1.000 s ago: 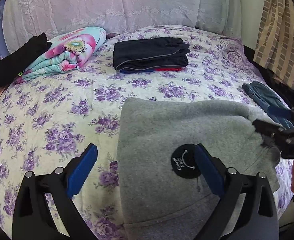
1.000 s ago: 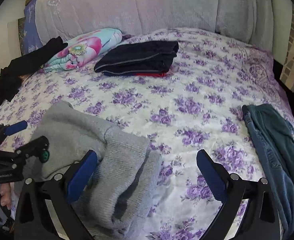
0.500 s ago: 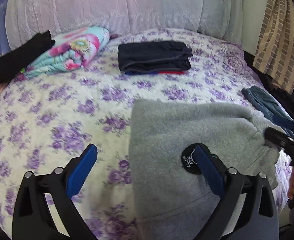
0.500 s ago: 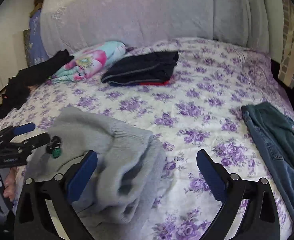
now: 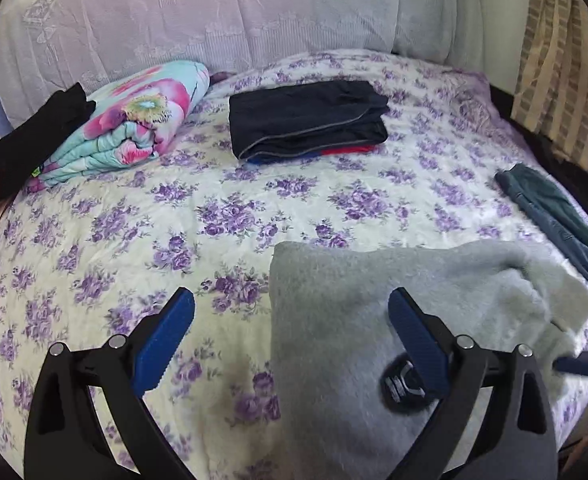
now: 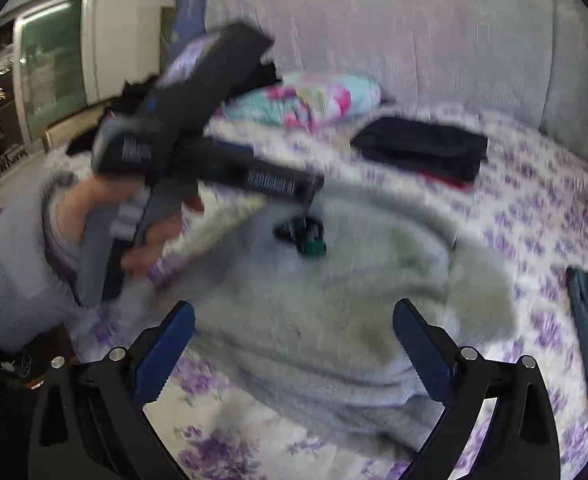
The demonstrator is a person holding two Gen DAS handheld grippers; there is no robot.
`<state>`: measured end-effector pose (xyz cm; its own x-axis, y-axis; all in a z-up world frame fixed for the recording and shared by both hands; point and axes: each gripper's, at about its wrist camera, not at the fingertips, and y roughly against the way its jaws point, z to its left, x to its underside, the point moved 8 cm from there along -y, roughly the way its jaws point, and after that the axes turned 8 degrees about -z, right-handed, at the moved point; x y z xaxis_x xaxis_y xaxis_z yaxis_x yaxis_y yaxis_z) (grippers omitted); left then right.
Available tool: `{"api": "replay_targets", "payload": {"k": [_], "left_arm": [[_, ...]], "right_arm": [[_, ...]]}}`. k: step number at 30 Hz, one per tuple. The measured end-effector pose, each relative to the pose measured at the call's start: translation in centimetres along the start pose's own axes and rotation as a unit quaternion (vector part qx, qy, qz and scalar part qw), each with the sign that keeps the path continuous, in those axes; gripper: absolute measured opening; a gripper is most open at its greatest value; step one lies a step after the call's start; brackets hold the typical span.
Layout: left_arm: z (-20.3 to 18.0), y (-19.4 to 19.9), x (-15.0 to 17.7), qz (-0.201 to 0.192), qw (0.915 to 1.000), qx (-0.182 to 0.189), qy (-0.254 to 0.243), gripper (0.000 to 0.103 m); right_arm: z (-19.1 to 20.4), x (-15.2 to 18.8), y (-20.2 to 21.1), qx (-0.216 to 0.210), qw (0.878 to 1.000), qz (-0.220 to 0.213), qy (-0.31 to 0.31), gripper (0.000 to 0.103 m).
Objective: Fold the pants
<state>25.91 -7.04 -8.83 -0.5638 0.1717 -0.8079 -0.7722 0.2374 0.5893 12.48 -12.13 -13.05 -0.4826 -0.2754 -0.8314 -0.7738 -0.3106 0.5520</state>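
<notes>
Grey fleece pants (image 5: 394,304) lie folded on the floral bed, with a round black patch (image 5: 404,384) near my right finger. My left gripper (image 5: 294,344) is open and empty, hovering over the pants' left edge. In the blurred right wrist view the same grey pants (image 6: 334,280) fill the middle. My right gripper (image 6: 294,348) is open and empty above their near edge. The left gripper tool (image 6: 197,148), held in a hand, reaches over the pants' far left side.
A folded stack of dark pants (image 5: 306,124) sits at the back of the bed (image 5: 133,220). A rolled floral blanket (image 5: 133,120) and black clothing (image 5: 25,136) lie back left. Blue-green jeans (image 5: 558,216) lie at the right edge. Curtains (image 5: 558,60) hang right.
My right gripper has swung left and turned toward the left gripper, with strong blur. My left gripper shifted left and slightly back. Both stayed open.
</notes>
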Motion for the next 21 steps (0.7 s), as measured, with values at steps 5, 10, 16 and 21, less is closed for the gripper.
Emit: {"api": "replay_targets", "payload": {"k": [5,10,16,21], "left_arm": [[0.6,-4.6,1.0,0.037,0.9993,-0.003,-0.001,0.099],[1.8,-4.4,-0.2,0.032,0.9974,0.044,0.047,0.099],[4.3,-2.8,-2.9,0.002,0.9991,0.015,0.04,0.099],[4.2,-4.2,-2.3,0.019,0.9988,0.023,0.038,0.099]], "right_arm": [[1.1,3.7,-1.6,0.049,0.995,0.04,0.074,0.1],[1.6,4.0,-2.0,0.07,0.993,0.038,0.09,0.1],[1.7,2.7,-0.7,0.053,0.995,0.009,0.085,0.1],[1.8,-2.0,3.2,-0.011,0.996,-0.077,0.043,0.1]]}}
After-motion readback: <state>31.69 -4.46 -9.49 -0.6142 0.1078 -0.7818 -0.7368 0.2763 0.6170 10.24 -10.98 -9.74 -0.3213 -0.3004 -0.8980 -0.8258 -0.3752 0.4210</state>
